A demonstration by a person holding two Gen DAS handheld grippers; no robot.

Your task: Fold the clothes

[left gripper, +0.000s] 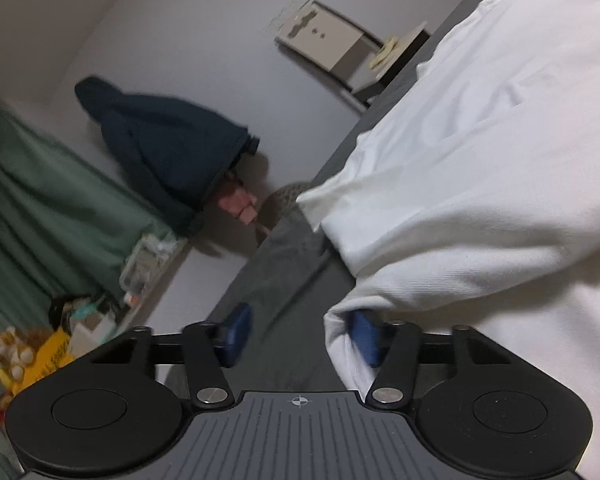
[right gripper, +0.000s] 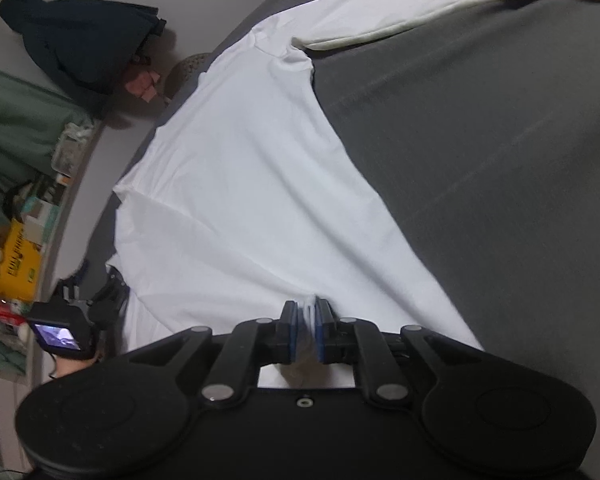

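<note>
A white garment [right gripper: 252, 184] lies spread over the grey bed sheet [right gripper: 500, 160]. My right gripper [right gripper: 308, 320] is shut on a pinch of its near edge, and white cloth shows between the blue pads. In the left wrist view the same white garment [left gripper: 480, 168] fills the right side. My left gripper [left gripper: 300, 330] is open at the garment's corner, and a fold of the hem drapes over its right pad [left gripper: 365, 338]. The left pad [left gripper: 236, 334] sits over bare sheet. The left gripper [right gripper: 104, 300] also shows at the garment's left edge in the right wrist view.
A cream cloth [right gripper: 440, 16] lies across the bed's far end. Beyond the bed's left side are a dark blue garment [left gripper: 160, 148] hanging on the wall, a green curtain [left gripper: 40, 208], a yellow box [right gripper: 18, 264] among clutter, and a small cabinet [left gripper: 340, 52].
</note>
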